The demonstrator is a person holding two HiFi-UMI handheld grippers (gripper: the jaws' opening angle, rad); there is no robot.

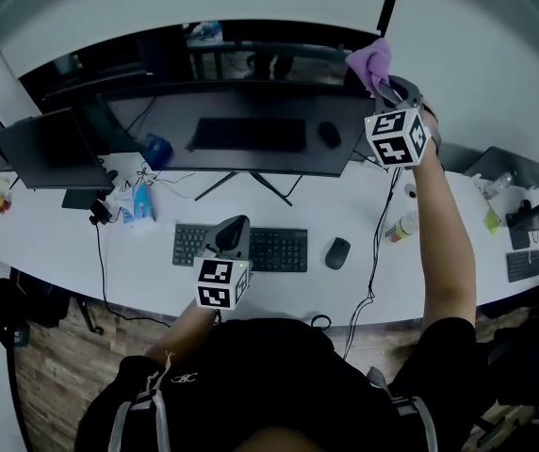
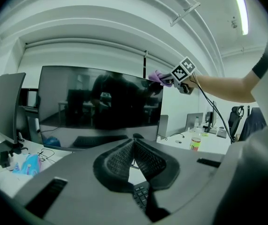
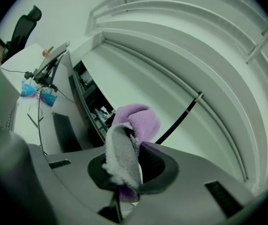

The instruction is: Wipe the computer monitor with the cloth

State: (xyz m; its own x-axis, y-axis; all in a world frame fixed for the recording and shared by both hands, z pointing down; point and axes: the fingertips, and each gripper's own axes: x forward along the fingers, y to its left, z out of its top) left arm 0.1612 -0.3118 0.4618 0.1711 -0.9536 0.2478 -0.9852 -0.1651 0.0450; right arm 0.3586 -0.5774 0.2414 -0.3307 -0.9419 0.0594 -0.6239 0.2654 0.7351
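- Right gripper (image 3: 124, 172) clamps the fluffy purple microfibre cloth (image 3: 135, 121) at the wide black monitor's (image 1: 175, 111) upper right corner, seemingly touching it; the screen runs leftward.
- Left gripper (image 2: 134, 146), jaws together and empty, hangs low.

Showing cool, even, rather dim indoor light in all three views. Falling from overhead, with one ceiling strip lamp (image 2: 241, 11) glowing overexposed at the upper right of the left gripper view. Mirroring the room faintly in the dark monitor (image 2: 99, 109), without hard glare. Leaving only soft, faint shadows on the white desk (image 1: 350, 210). Bowing straight wall and ceiling lines into arcs and fading to black at the corners. Softening the near foreground of both gripper views out of focus; blurring the cloth (image 3: 136, 118) slightly, perhaps through motion. Losing detail in the dark clothing at the bottom of the head view.
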